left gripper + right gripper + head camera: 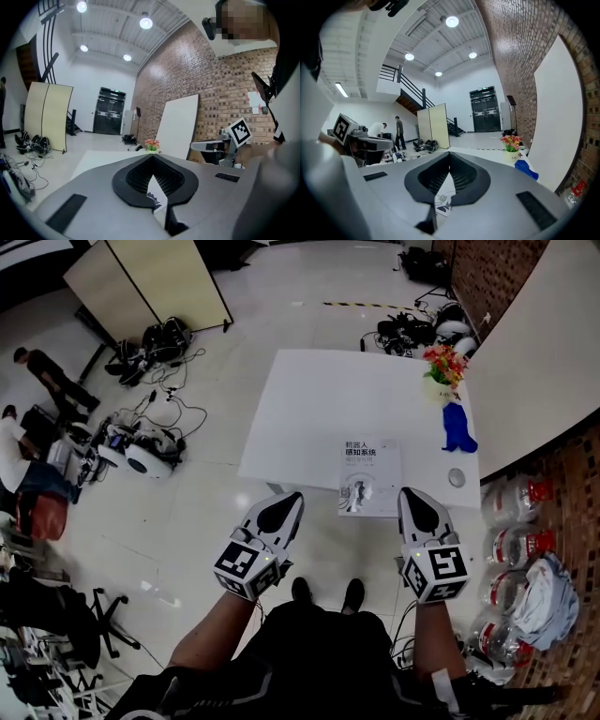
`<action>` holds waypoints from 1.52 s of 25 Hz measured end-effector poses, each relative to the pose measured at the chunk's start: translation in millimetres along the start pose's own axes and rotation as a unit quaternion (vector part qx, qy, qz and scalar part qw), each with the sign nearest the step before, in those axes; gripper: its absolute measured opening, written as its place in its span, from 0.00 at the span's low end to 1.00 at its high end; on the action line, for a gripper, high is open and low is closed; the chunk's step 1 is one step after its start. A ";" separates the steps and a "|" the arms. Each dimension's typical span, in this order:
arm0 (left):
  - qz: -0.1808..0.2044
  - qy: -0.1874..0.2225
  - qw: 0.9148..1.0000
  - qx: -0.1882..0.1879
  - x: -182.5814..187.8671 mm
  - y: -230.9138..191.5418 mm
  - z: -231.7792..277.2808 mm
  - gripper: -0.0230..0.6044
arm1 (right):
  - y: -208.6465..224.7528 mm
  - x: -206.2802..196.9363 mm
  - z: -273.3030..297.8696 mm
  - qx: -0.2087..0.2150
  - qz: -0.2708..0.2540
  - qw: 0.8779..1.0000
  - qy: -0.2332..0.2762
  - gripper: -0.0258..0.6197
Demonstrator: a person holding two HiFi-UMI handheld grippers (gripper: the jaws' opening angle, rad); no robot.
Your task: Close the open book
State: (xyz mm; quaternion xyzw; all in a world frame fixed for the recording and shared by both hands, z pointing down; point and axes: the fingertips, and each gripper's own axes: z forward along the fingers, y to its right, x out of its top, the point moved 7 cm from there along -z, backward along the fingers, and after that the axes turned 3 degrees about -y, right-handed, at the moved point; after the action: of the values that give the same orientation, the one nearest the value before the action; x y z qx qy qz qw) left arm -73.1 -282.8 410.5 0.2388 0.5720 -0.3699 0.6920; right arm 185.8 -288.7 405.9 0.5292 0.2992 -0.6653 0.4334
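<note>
The book (367, 479) already looks shut, so we judge the task nearly done; what is left is to check the result and leave it alone. To do that well, we would see that the cover lies flat with no page sticking out, and hold both claws off the near edge so nothing nudges the book.

The left claw (295, 496) is pressed together with nothing in it. The right claw (407, 492) is pressed together too and empty. Both hang in front of the tabletop (309, 409), apart from the book, one on each side of it.

The book lies face up at the near edge of the tabletop, toward its right side. It may reach a little past the edge, though we cannot tell. It is thin, with a pale cover, dark title print near the top and a small picture lower down.
</note>
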 end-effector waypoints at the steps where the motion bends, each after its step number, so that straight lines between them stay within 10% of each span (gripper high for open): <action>1: -0.002 -0.001 1.000 0.009 -0.5 2.7 -0.6 0.03 | 0.7 0.3 -1.9 0.009 0.000 1.000 0.002 0.04; 15: 0.026 0.026 0.999 0.002 -12.1 27.5 -116.9 0.03 | -101.8 4.7 -42.3 0.032 -0.012 0.999 0.019 0.04; 25: -0.022 0.049 0.998 -0.009 -52.6 6.4 -235.8 0.03 | -223.0 -21.0 -111.4 -0.003 -0.024 1.000 -0.006 0.04; 38: 0.004 0.048 0.998 -0.036 -53.0 122.9 -289.7 0.03 | -238.8 -38.7 -232.5 0.011 -0.009 1.000 0.020 0.04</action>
State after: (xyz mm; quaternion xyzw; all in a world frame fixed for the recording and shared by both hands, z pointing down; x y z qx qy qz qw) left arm -158.6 23.4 383.3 0.2338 0.6165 -0.3342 0.6735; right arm 78.4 26.9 368.1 0.5445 0.3056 -0.6613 0.4158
